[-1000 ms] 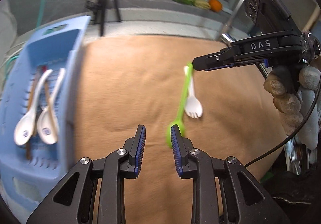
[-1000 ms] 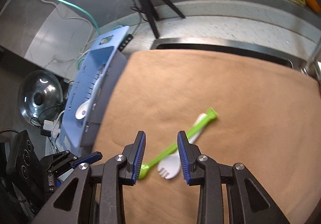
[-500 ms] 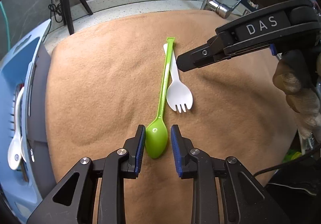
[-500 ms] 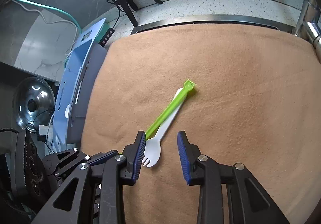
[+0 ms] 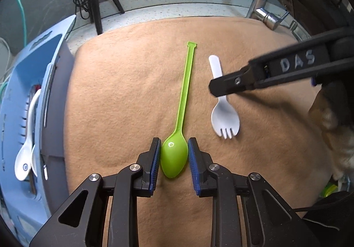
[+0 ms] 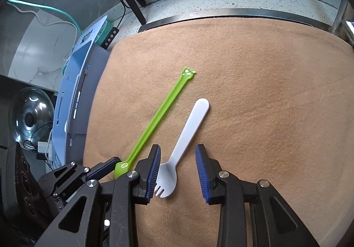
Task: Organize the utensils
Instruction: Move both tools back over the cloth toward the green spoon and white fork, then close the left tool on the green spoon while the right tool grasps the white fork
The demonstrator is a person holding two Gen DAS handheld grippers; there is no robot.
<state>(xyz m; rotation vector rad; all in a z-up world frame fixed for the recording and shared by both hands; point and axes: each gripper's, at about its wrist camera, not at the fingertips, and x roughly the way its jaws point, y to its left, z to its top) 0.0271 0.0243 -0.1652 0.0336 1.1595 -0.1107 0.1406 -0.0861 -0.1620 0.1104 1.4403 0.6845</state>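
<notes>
A: The left tongs (image 5: 172,151) sit with their ribbed blue pads on either side of the green spoon (image 5: 180,114)'s bowl. The pads look to be touching its edges, so they seem closed on it, though I can't tell how firmly.

B: And the right tongs (image 6: 178,169) are spread wide, straddling the white spork (image 6: 179,154), tines toward the camera, with clear gaps on both sides.

A: Only the left view shows the blue rack (image 5: 20,114) from inside: two glossy white soup spoons (image 5: 26,136) lie in its slotted tray.

B: From the right view the rack is just a thin edge, but a shiny pot lid (image 6: 31,118) shows beyond it.

A: Both utensils lie side by side on the fuzzy tan cloth (image 5: 124,96), apart; the spoon is smooth, long-handled plastic, the spork matte and short.
</notes>
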